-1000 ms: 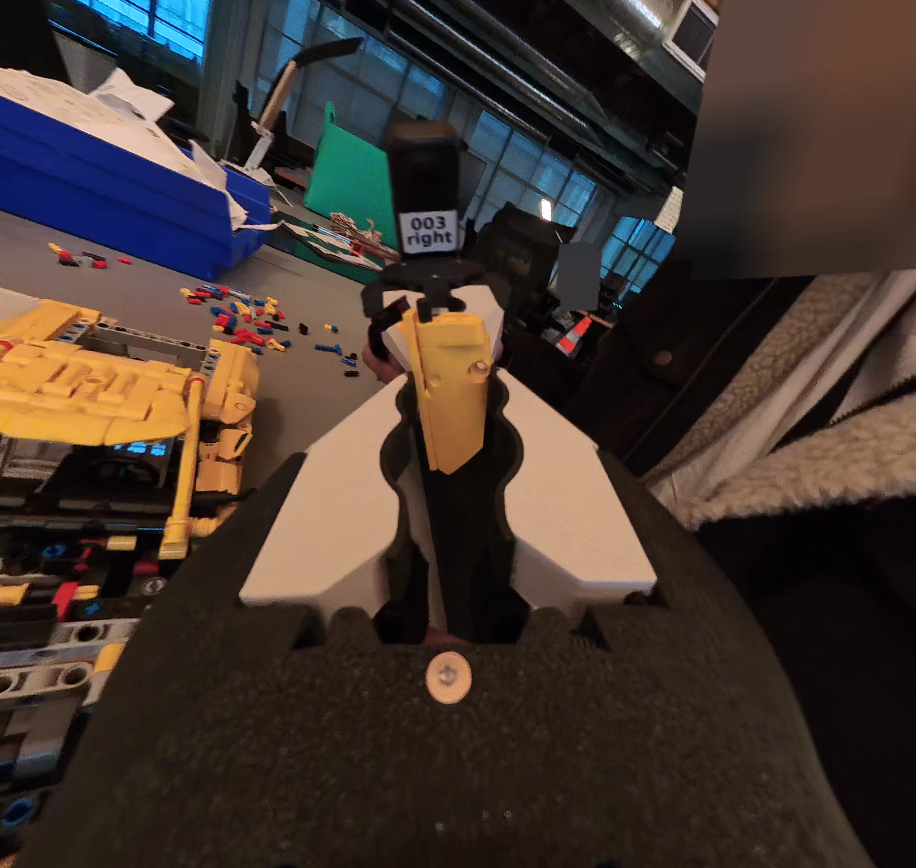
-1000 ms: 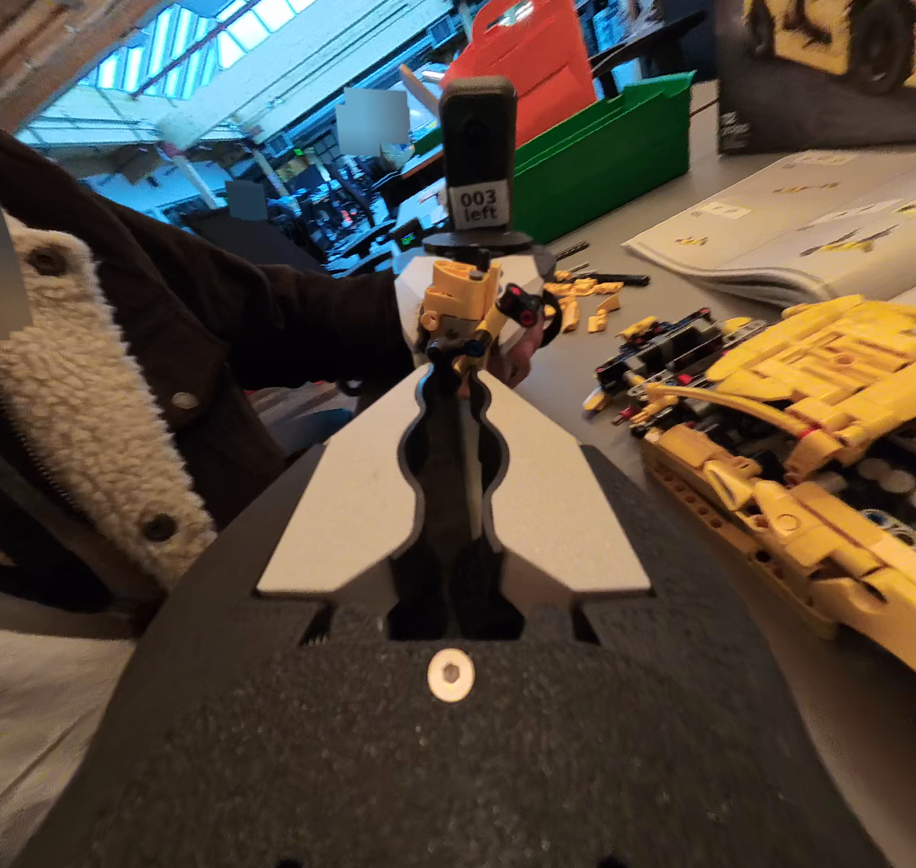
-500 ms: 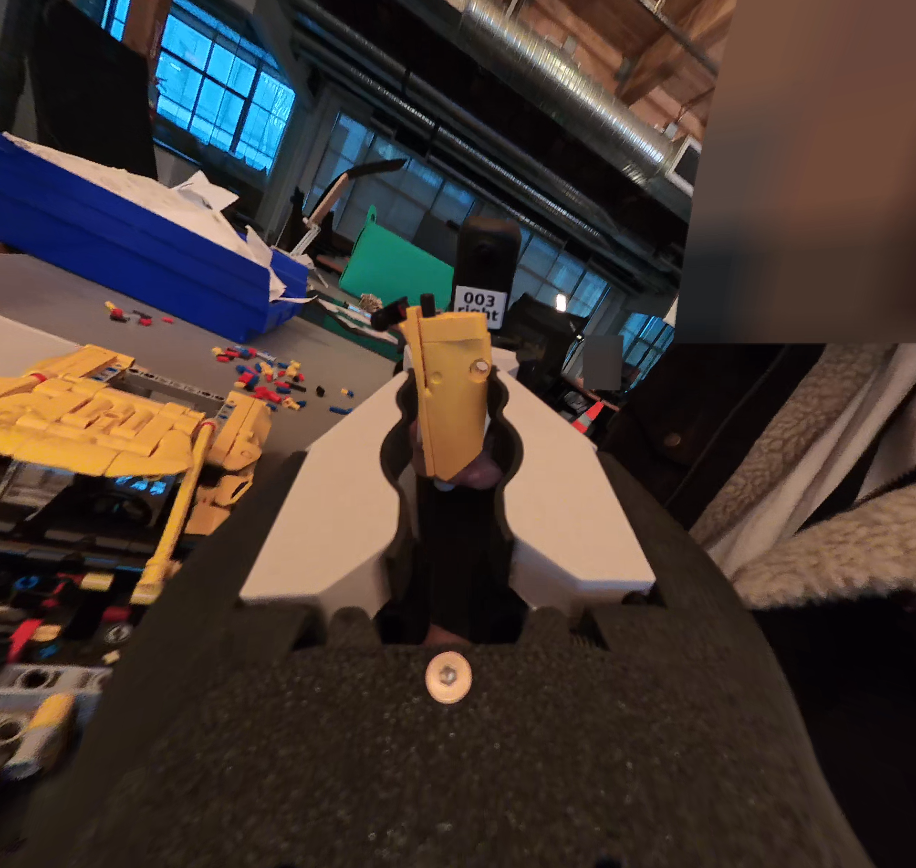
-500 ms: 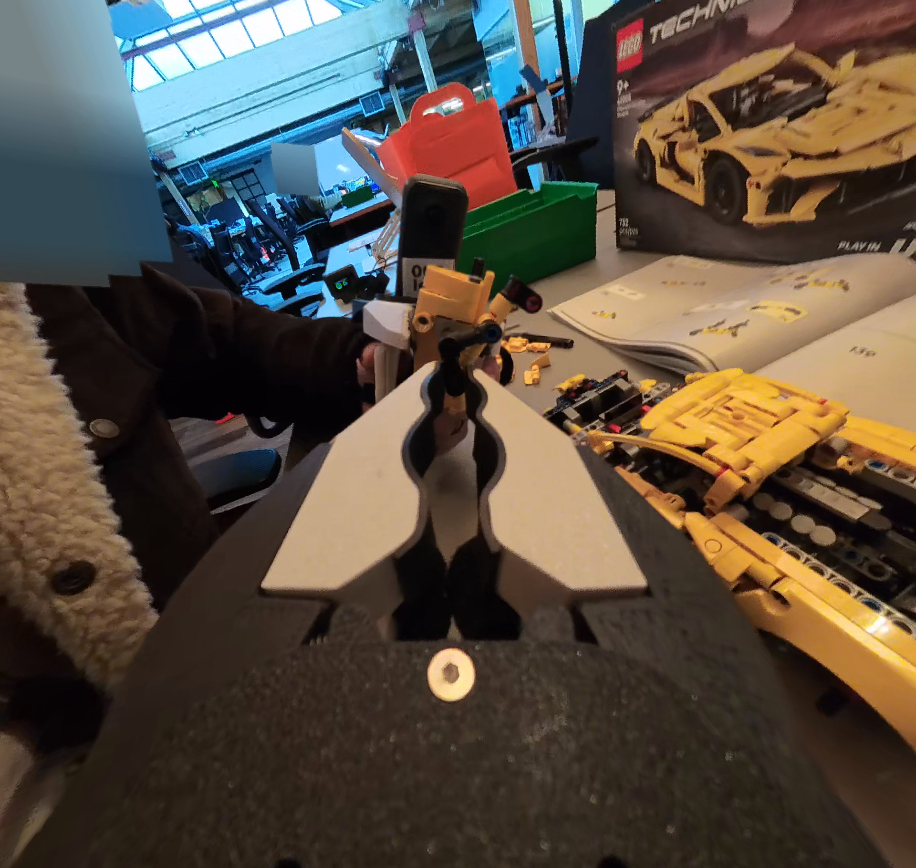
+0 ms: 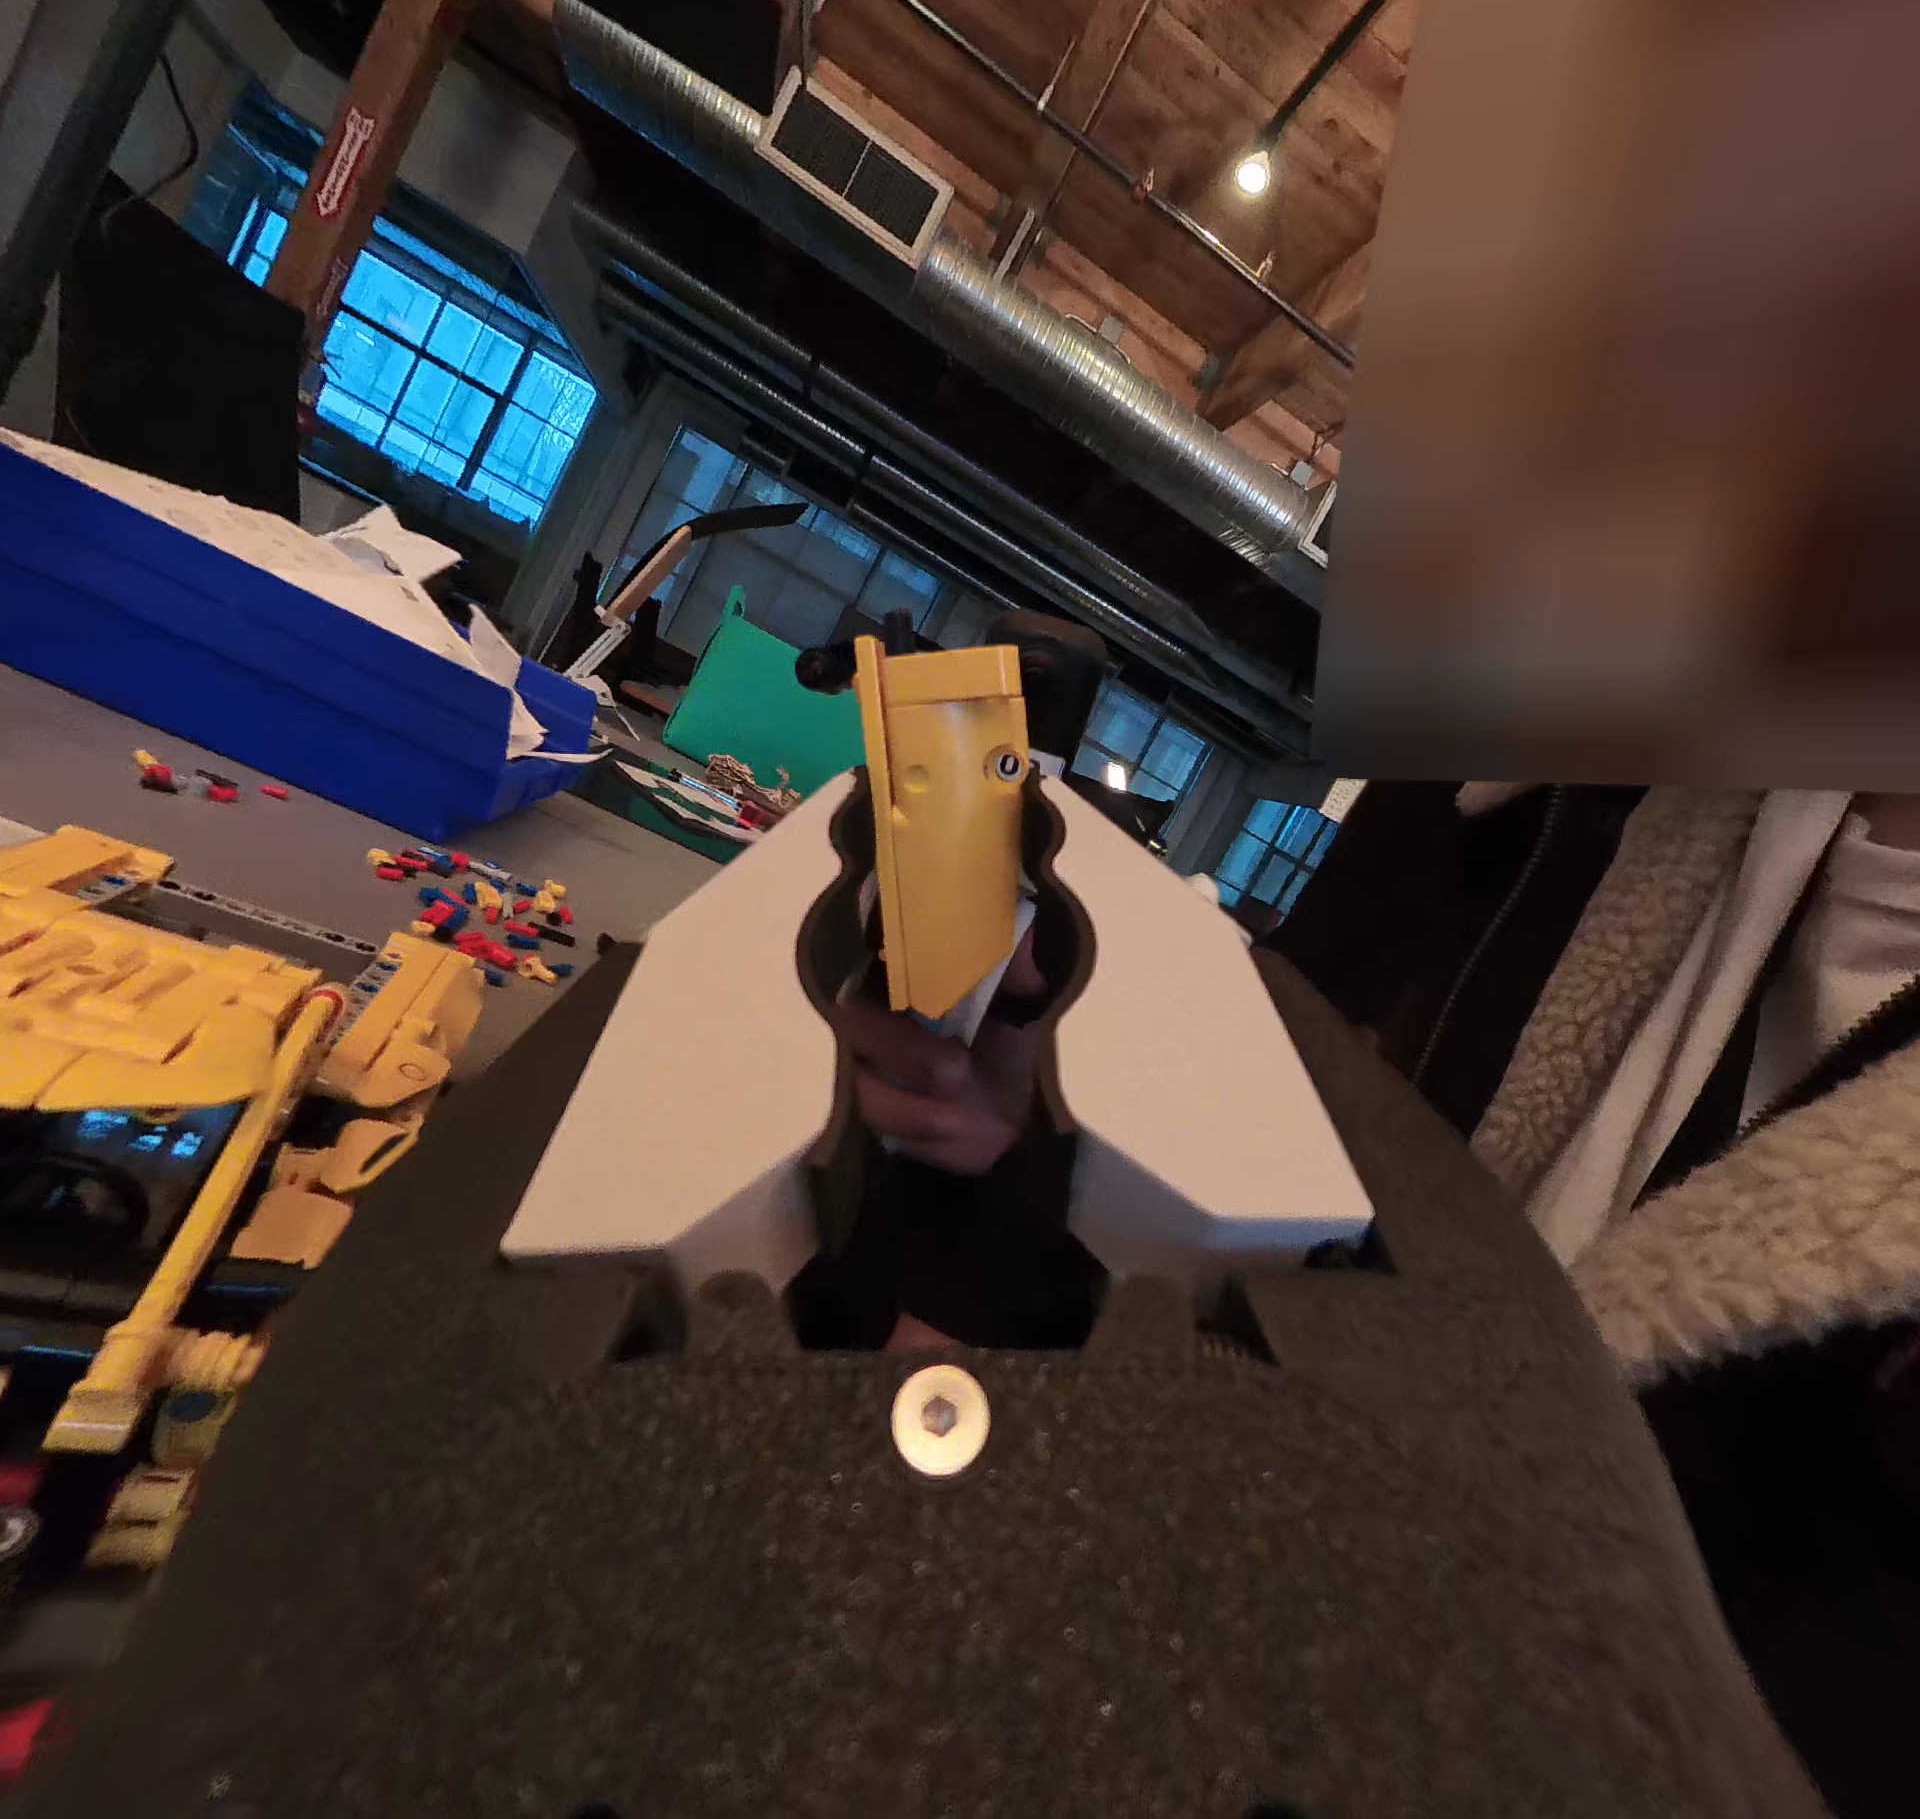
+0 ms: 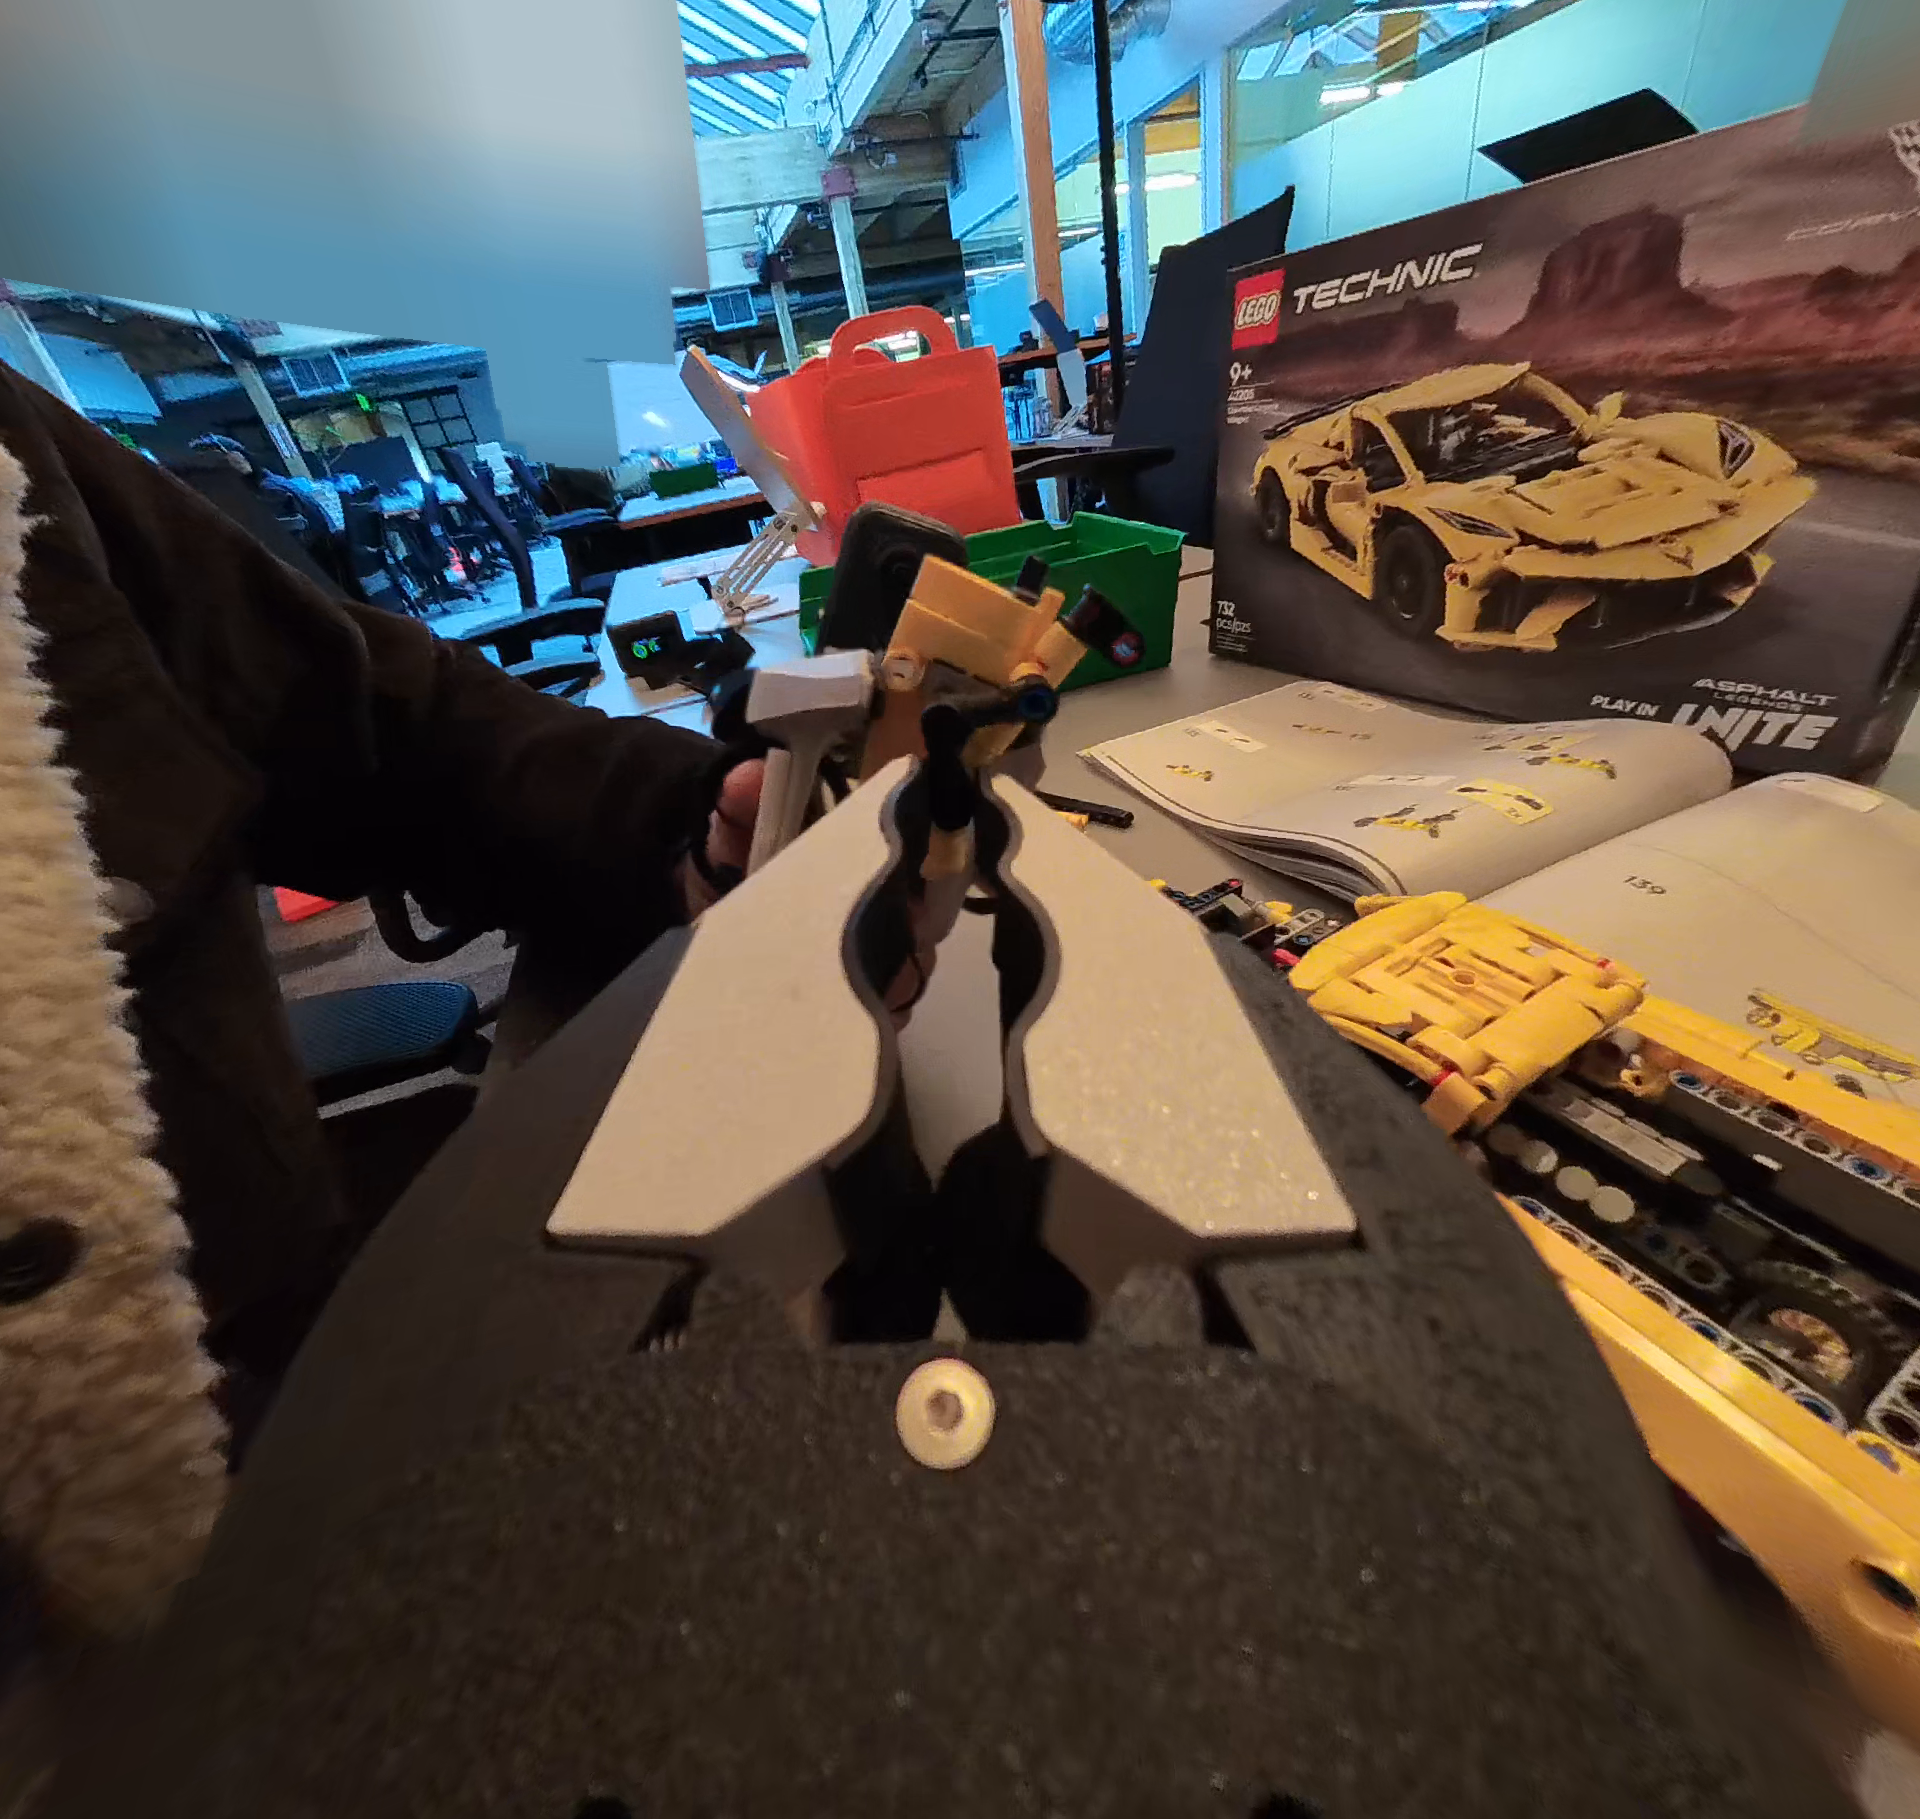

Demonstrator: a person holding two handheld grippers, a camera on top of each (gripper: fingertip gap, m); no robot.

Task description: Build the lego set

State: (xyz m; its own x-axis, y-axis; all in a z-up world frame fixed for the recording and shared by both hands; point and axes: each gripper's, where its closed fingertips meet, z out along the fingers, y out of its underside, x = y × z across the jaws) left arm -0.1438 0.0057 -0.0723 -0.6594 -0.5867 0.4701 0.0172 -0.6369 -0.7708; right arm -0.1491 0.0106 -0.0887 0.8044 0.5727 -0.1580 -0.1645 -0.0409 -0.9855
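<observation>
While both tools meet in mid-air above the desk (image 6: 1164, 720), this is what shows:

Left gripper (image 5: 940, 834): jaws nearly closed, pinching a yellow sub-assembly (image 5: 948, 834) at the tips; smooth wedge-shaped panel, a pin hole near its top, pointed lower end.

Right gripper (image 6: 951, 813): jaws narrowed to a thin gap, clamped on a black pin piece (image 6: 948, 767) at the underside of the same sub-assembly; a blue-tipped pin juts toward 3 o'clock.

Finger surfaces: pale, matte, wavy inner edges; bodies of grainy black foam.

Yellow car model (image 6: 1558, 1063): partly built, on the desk at 3 o'clock in the right wrist view; studded beams, smooth panels.

Loose bricks (image 5: 488, 912): at 10 o'clock, left wrist view.

Open instruction booklet (image 6: 1382, 782): beside the car.
</observation>
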